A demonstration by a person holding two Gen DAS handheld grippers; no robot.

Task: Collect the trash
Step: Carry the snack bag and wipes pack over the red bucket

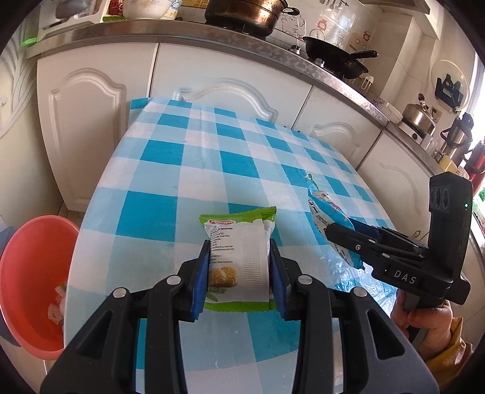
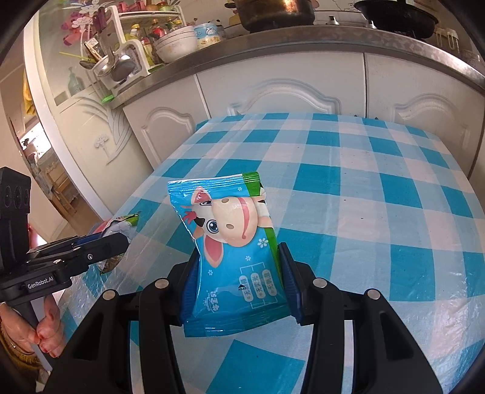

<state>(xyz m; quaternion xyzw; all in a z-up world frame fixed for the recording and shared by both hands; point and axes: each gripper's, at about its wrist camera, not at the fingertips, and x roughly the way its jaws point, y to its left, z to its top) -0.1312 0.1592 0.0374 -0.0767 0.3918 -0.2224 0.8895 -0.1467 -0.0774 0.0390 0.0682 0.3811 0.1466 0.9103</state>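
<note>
Left gripper (image 1: 239,242) clamped on green wrapper (image 1: 239,260), blue pads (image 1: 201,272) pressing both long sides. Wrapper white in the middle, green at both ends, biscuit picture near the bottom, held above the table (image 1: 169,169) with its blue-and-white check cloth. Red bin (image 1: 33,272) low at left beside the table edge, scraps lying inside.

Right gripper (image 2: 239,251) closed on blue packet (image 2: 233,242), pads squeezing its lower sides. Packet upright between the fingers, cartoon cow printed upside down, green strip along its right edge, top seal free above the fingertips. Also seen from the left wrist view at right, sticking out ahead of the black fingers.

Hand (image 1: 430,318) wrapped round the right gripper's handle, yellow sleeve below. Other hand (image 2: 36,330) on the left gripper's handle at lower left in the right wrist view.

White cabinets (image 1: 100,121) behind the table, pot (image 1: 245,13) and black wok (image 1: 336,54) on the counter above.
</note>
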